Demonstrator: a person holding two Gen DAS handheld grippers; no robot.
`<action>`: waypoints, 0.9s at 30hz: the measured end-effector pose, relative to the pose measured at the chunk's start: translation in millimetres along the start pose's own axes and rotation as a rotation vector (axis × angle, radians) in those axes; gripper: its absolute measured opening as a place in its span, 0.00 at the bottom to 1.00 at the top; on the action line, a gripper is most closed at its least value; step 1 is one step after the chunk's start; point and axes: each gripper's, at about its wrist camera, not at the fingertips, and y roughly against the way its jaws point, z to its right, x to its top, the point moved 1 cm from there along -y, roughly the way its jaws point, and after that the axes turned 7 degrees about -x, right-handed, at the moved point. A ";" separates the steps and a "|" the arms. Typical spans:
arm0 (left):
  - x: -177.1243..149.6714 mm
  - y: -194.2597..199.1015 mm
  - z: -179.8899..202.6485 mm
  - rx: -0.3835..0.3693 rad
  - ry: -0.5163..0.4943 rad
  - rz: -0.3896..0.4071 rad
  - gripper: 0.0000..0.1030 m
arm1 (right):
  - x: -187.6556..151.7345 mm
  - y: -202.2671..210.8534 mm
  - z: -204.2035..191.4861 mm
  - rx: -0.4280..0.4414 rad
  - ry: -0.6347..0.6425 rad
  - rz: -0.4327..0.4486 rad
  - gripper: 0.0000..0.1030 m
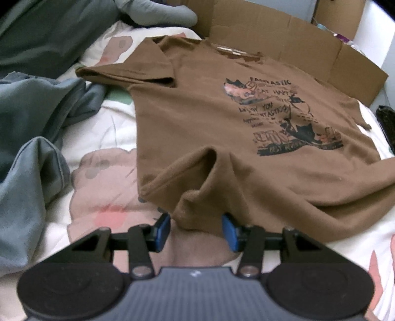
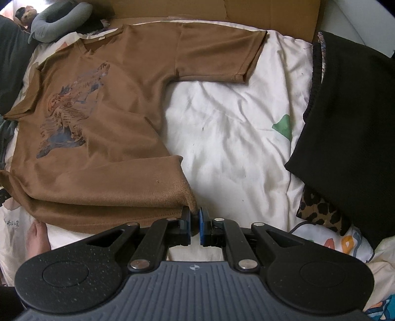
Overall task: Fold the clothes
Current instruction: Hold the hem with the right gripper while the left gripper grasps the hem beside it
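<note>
A brown T-shirt point(image 1: 197, 118) with a dark printed picture lies face up on a white patterned bedsheet point(image 2: 234, 128), sleeves spread. In the left wrist view a bunched fold of its hem fills the gap between the blue pads point(image 1: 163, 229) of my left gripper point(image 1: 196, 229), and ridges of cloth run up from there. In the right wrist view my right gripper point(image 2: 195, 222) is shut on the near right hem corner of the T-shirt point(image 2: 111, 123), where the bottom edge lies doubled.
Flattened cardboard point(image 1: 296, 37) borders the far side of the bed. Grey-blue clothes point(image 1: 37, 123) are heaped at the left, with a grey neck pillow point(image 2: 56, 17) behind. A black garment point(image 2: 345, 123) over leopard-print fabric point(image 2: 318, 210) lies at the right. A person's bare foot point(image 2: 37, 237) rests near the hem.
</note>
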 end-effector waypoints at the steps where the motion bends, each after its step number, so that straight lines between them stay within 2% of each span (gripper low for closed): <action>1: 0.0 1.8 -1.3 0.003 -0.006 0.003 0.48 | 0.4 0.0 -0.2 -0.002 0.003 -0.001 0.04; 3: 0.7 5.1 -4.2 0.003 -0.021 0.005 0.47 | 0.7 -0.5 -0.1 -0.005 0.006 -0.004 0.04; 9: 3.8 14.4 -18.1 -0.015 -0.071 0.003 0.31 | -1.0 -4.1 0.6 -0.010 0.009 -0.014 0.04; 18: 3.1 8.9 -23.6 -0.031 -0.140 -0.027 0.26 | -4.0 -10.4 4.0 -0.018 0.021 -0.032 0.04; 23: 3.0 -2.2 -9.6 -0.069 -0.256 -0.071 0.28 | -4.4 -13.5 3.8 -0.022 0.028 -0.037 0.04; 27: 7.7 -11.0 -10.4 -0.089 -0.309 -0.099 0.30 | -4.8 -16.3 4.3 -0.026 0.033 -0.044 0.04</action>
